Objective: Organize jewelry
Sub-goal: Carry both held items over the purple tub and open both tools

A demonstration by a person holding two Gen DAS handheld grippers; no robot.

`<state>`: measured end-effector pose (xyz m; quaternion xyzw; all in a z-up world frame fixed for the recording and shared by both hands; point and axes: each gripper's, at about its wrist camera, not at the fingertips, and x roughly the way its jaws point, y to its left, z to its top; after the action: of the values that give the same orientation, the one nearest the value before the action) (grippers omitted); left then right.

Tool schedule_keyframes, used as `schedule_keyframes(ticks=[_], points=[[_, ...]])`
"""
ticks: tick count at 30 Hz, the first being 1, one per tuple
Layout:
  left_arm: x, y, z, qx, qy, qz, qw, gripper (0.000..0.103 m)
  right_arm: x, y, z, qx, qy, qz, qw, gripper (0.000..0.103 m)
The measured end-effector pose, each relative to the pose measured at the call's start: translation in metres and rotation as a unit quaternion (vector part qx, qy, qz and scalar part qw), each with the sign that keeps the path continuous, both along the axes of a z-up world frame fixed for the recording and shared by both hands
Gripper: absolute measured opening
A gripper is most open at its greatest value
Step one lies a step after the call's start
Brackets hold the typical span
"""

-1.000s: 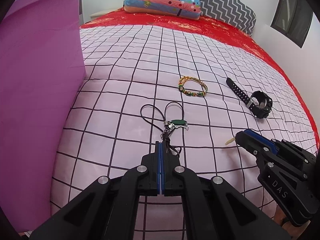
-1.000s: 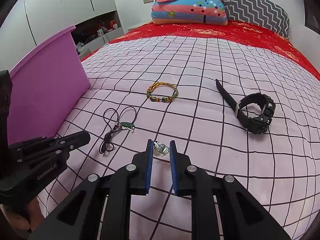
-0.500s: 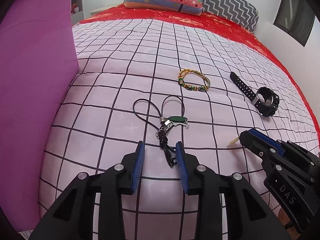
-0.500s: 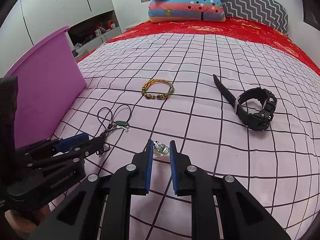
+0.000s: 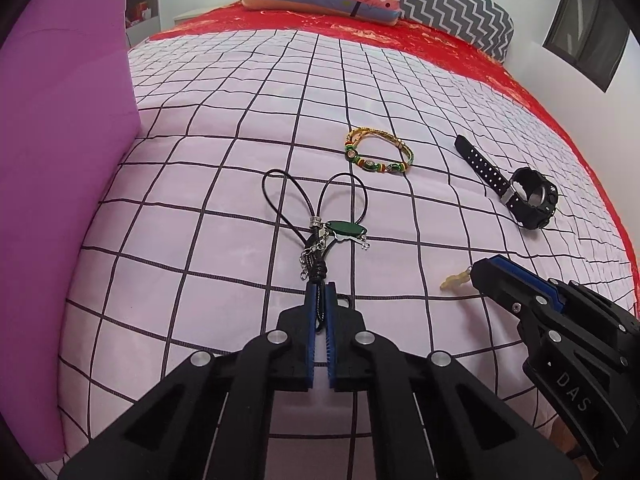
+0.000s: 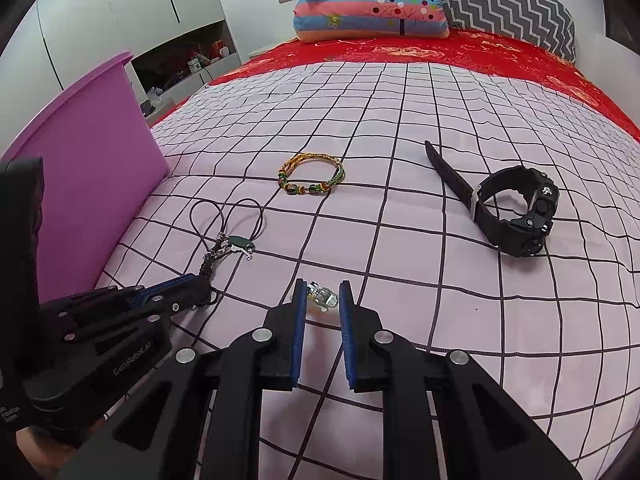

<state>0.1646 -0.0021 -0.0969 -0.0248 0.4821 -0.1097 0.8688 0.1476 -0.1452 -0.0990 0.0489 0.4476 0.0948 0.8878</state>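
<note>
With our left tool (image 5: 319, 304) pinched on the black cord necklace (image 5: 316, 216) and our right tool (image 6: 322, 300) narrowly straddling a small clear trinket (image 6: 323, 298), we risk the thin cord slipping free or its loops snagging on the bedspread (image 5: 240, 140) as we lift.

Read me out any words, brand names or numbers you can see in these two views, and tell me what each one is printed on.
"DAS": on the body of the right gripper, seen in the left wrist view.
"GenRobot.AI": on the body of the left gripper, seen in the right wrist view.
Small white print lower on that body: too small to read.
Black watch: no readable text.
</note>
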Motion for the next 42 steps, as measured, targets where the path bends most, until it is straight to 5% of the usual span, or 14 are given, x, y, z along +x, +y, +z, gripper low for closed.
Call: schedule_keyframes(ticks=[11, 26, 37, 42], points=[[-0.021, 0.010, 0.029, -0.015, -0.008, 0.000, 0.9999, 0.003, -0.014, 0.007, 0.025, 0.004, -0.019, 0.007, 1.000, 0.016], [-0.089, 0.031, 0.150, -0.036, -0.116, -0.008, 0.9926, 0.003, -0.072, 0.026, 0.127, 0.010, -0.110, 0.017, 0.994, 0.016], [-0.116, 0.116, 0.241, -0.022, -0.191, 0.057, 0.9796, 0.003, -0.079, 0.103, 0.197, 0.042, -0.163, 0.099, 0.981, 0.016], [-0.114, 0.162, 0.260, 0.001, -0.210, 0.099, 0.9726, 0.003, -0.070, 0.152, 0.221, 0.065, -0.175, 0.146, 0.971, 0.016]])
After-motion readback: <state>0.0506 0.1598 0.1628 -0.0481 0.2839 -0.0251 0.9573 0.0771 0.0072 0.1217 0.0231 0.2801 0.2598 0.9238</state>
